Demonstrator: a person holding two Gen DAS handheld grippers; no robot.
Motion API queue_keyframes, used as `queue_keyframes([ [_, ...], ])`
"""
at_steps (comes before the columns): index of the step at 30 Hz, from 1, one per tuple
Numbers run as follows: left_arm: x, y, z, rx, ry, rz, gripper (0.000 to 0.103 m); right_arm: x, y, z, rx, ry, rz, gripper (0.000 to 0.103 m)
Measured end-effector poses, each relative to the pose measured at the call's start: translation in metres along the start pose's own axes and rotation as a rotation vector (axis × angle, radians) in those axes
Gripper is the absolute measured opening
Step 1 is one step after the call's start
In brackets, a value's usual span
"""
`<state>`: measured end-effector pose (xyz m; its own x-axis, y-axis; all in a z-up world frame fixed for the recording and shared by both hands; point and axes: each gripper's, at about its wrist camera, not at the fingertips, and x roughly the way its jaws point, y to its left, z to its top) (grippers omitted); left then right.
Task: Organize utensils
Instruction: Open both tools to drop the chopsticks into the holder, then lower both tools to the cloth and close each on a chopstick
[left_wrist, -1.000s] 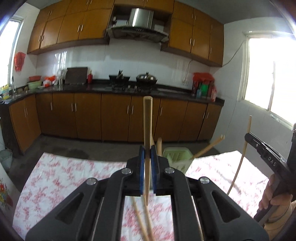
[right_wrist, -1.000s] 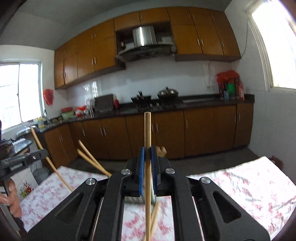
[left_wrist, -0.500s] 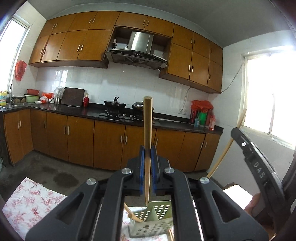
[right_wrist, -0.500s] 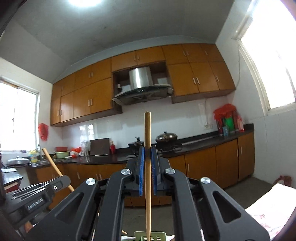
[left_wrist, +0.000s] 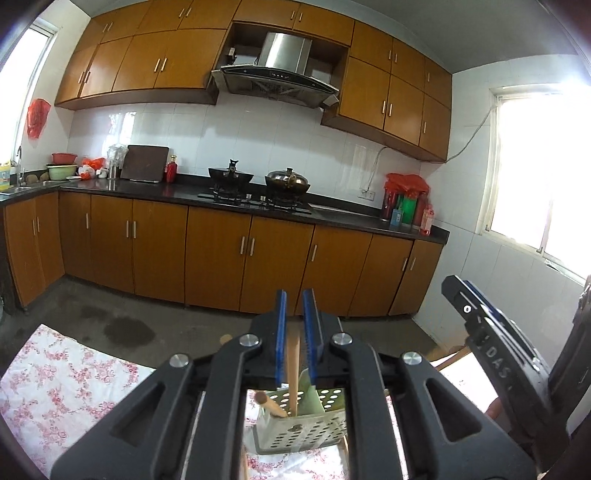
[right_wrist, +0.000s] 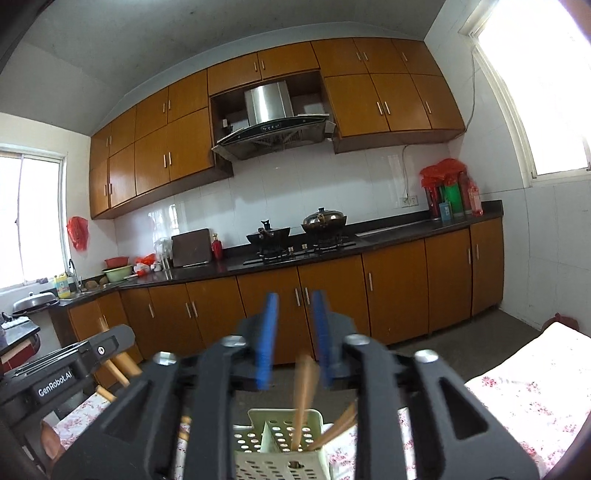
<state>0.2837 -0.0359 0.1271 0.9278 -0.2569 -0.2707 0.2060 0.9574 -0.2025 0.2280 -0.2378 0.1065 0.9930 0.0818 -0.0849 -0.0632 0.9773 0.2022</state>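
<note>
STEP: dropping chopsticks (right_wrist: 303, 398) into holder (right_wrist: 280, 458) | JAWS: both just opening, left gripper (left_wrist: 295, 332) and right gripper (right_wrist: 295, 332) parted, sticks loose between | NEXT: withdraw upward, fetch remaining utensils

Behind my table with the pink floral tablecloth (left_wrist: 62, 384) there's a run of orange-brown cabinets (left_wrist: 218, 258) under a dark countertop (left_wrist: 343, 216). A wok (left_wrist: 231, 176) and a lidded pot (left_wrist: 287, 181) sit on the stove, steel range hood (left_wrist: 280, 70) above. Red bags (left_wrist: 406, 184) in the corner, bright window (left_wrist: 543, 173) on the side.
</note>
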Motion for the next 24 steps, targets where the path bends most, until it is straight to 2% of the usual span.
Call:
queue_keyframes([
  [5, -0.028, 0.007, 0.004, -0.012, -0.018, 0.014, 0.015, -0.022, -0.006, 0.012, 0.013, 0.017, -0.01, 0.033],
  [11, -0.078, 0.026, -0.008, -0.012, 0.003, 0.08, 0.026, -0.057, -0.018, 0.009, 0.004, 0.09, -0.051, 0.035],
  [14, -0.094, 0.043, -0.036, -0.014, 0.069, 0.128, 0.028, -0.069, -0.029, -0.015, -0.013, 0.206, -0.067, 0.035],
  [17, -0.091, 0.063, -0.079, -0.018, 0.193, 0.18, 0.028, -0.063, -0.035, -0.068, -0.035, 0.432, -0.056, 0.033],
  [19, -0.083, 0.074, -0.111, -0.036, 0.297, 0.194, 0.028, -0.056, -0.036, -0.108, -0.042, 0.58, -0.037, 0.017],
  [20, -0.079, 0.079, -0.126, -0.052, 0.35, 0.196, 0.028, -0.054, -0.036, -0.128, -0.031, 0.652, -0.018, 0.015],
  [22, -0.073, 0.089, -0.155, -0.086, 0.434, 0.19, 0.028, -0.054, -0.036, -0.158, -0.005, 0.746, 0.009, 0.014],
  [24, -0.071, 0.092, -0.174, -0.101, 0.485, 0.186, 0.028, -0.057, -0.033, -0.174, 0.01, 0.792, 0.022, 0.014],
])
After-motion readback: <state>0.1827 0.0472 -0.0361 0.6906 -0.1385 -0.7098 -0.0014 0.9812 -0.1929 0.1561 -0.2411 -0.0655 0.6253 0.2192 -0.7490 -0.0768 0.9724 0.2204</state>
